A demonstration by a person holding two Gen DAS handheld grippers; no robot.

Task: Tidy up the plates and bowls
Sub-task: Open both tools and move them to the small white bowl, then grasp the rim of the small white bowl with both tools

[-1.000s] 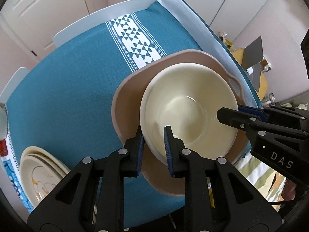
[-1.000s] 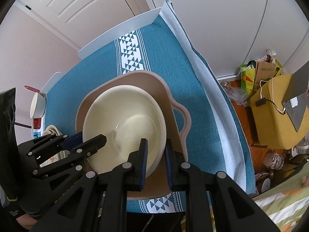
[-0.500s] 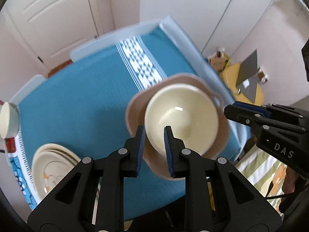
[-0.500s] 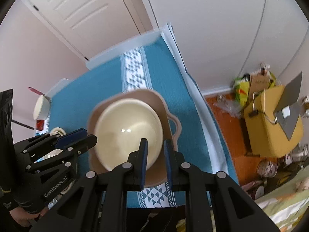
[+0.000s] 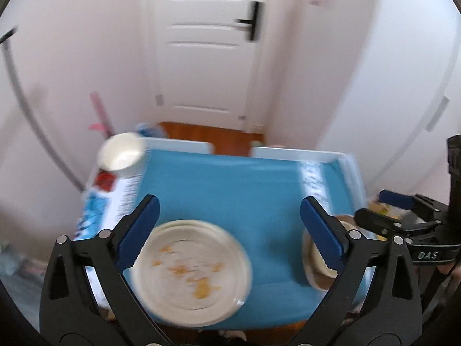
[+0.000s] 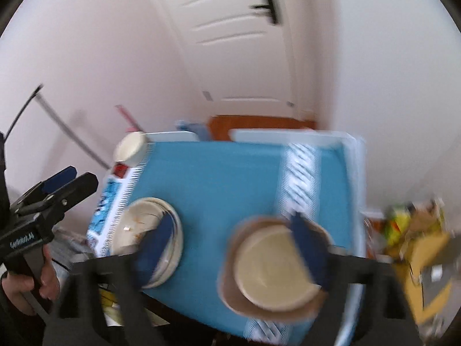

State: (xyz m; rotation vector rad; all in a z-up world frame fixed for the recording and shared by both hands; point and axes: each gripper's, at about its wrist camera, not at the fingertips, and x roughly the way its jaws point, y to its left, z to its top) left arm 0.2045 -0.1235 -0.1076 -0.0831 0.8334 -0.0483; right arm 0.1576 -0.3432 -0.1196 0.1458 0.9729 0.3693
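Note:
A cream bowl sits inside a tan handled dish at the near right of the blue tablecloth. A stack of cream plates with yellow marks lies at the near left; it also shows in the right wrist view. A small white bowl stands at the far left corner. My left gripper is open and empty, high above the plates. My right gripper is open and empty, high above the table. Both views are blurred.
A white door and pink walls stand behind the table. Printed packaging lies along the table's left edge. A yellow seat with clutter is on the floor at the right.
Both grippers opened wide, let go of the cream bowl's rim and rose well above the table. The views tilted up toward the door. The bowl stays in the tan dish.

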